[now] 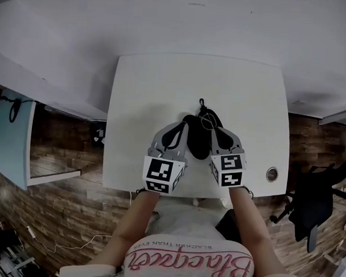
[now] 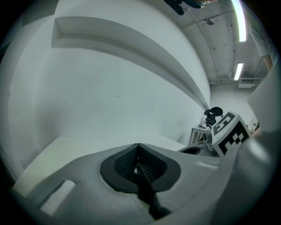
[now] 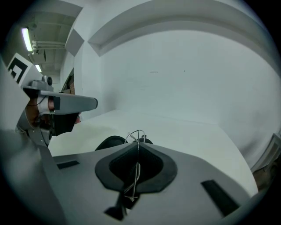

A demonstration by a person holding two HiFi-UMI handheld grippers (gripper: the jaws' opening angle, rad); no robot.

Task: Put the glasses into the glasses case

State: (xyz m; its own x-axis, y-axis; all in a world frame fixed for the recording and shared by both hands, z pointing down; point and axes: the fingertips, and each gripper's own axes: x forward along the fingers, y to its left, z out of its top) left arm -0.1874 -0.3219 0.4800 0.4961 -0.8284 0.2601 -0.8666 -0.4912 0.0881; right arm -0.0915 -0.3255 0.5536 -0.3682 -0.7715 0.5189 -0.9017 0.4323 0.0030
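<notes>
A black glasses case (image 1: 198, 137) lies on the white table (image 1: 146, 99) near its front edge, between my two grippers. Thin wire-framed glasses (image 1: 206, 116) stick up at the case's far end. My right gripper (image 1: 212, 129) is shut on the wire frame; in the right gripper view the wire (image 3: 136, 151) runs between the closed pads, and the dark case (image 3: 109, 142) shows just past them. My left gripper (image 1: 181, 127) sits beside the case on its left, its jaws closed (image 2: 138, 163) with nothing seen between them.
A round metal grommet (image 1: 272, 174) sits in the table near its right front corner. A black office chair (image 1: 311, 200) stands on the wooden floor to the right. A pale blue desk (image 1: 11, 138) is to the left. A white wall lies behind the table.
</notes>
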